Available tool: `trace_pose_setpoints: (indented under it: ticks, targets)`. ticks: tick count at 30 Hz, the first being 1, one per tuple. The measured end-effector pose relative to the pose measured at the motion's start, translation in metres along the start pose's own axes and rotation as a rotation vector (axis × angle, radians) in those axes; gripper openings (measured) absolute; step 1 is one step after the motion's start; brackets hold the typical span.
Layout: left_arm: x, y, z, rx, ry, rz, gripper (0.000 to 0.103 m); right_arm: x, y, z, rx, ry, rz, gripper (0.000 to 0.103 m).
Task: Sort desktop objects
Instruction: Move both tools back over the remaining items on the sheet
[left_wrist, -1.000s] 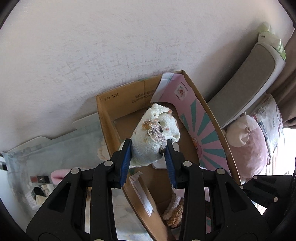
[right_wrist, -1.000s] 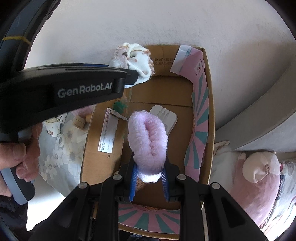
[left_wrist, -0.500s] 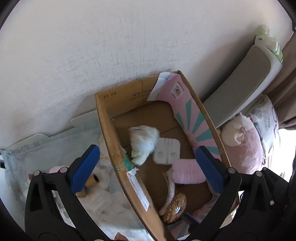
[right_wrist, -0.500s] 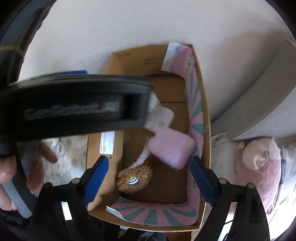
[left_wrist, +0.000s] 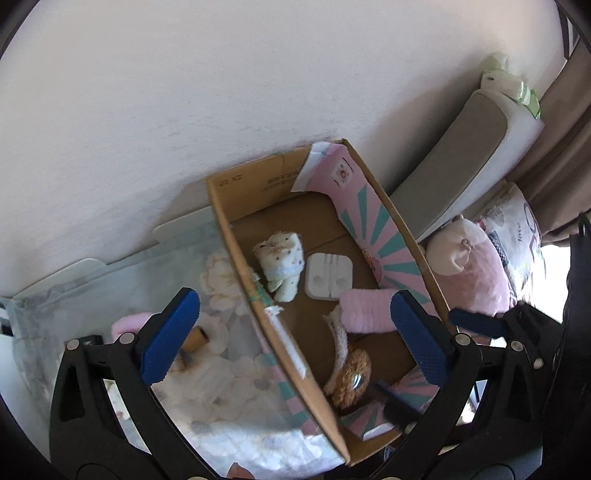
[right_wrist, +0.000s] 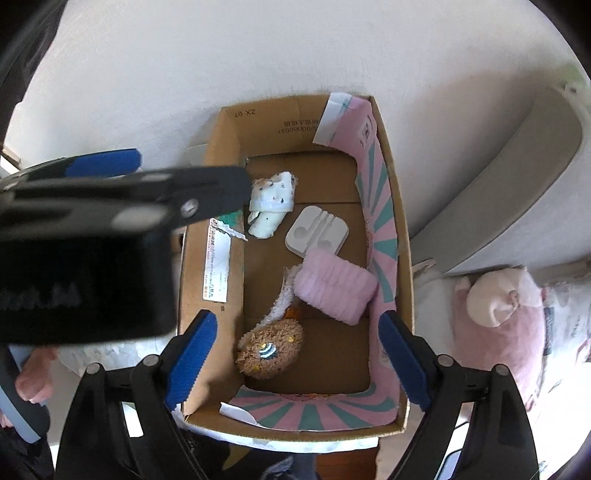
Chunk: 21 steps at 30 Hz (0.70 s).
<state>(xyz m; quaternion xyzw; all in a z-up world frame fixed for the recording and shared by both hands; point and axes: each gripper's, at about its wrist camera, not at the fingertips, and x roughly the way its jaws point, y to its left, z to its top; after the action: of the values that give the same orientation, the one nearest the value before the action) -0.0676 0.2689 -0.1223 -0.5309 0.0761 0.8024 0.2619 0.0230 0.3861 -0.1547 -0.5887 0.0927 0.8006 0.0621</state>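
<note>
Cardboard box (right_wrist: 388, 206) against wall, pink sock (right_wrist: 334, 290) inside, both tools gaping

Pink fluffy roll (right_wrist: 334, 290) and white sock (right_wrist: 270, 210) inside box (right_wrist: 402, 236)

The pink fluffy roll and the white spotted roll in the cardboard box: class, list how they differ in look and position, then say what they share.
Colour: the pink fluffy roll is plain pink; the white spotted roll is cream with dark dots.
Size: the pink one looks bulkier than the white one.
Place: the pink roll lies against the pink-striped wall, touching the brown plush toy's trim; the white roll lies by the opposite wall of the cardboard box, nearer the far end.
Shared: both are soft rolls lying loose in the box.
</note>
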Motion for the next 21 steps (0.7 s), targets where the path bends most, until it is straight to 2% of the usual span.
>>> trace_pose_setpoints:
  ticks: [6, 10, 17, 21]
  targets:
    - [-0.040, 0.032, -0.010, -0.016, -0.045, 0.027, 0.103, -0.022, 0.016, 0.004, -0.020, -0.064, -0.072, 0.087]
    - [-0.070, 0.065, -0.017, -0.033, -0.071, 0.035, 0.103, -0.034, 0.029, 0.018, -0.013, -0.109, -0.059, 0.087]
    - [-0.123, 0.164, -0.037, -0.152, -0.119, 0.111, 0.103, -0.047, 0.072, 0.042, -0.074, -0.162, -0.037, 0.087]
    - [-0.138, 0.212, -0.054, -0.205, -0.122, 0.158, 0.103, -0.045, 0.103, 0.050, -0.108, -0.175, -0.003, 0.087]
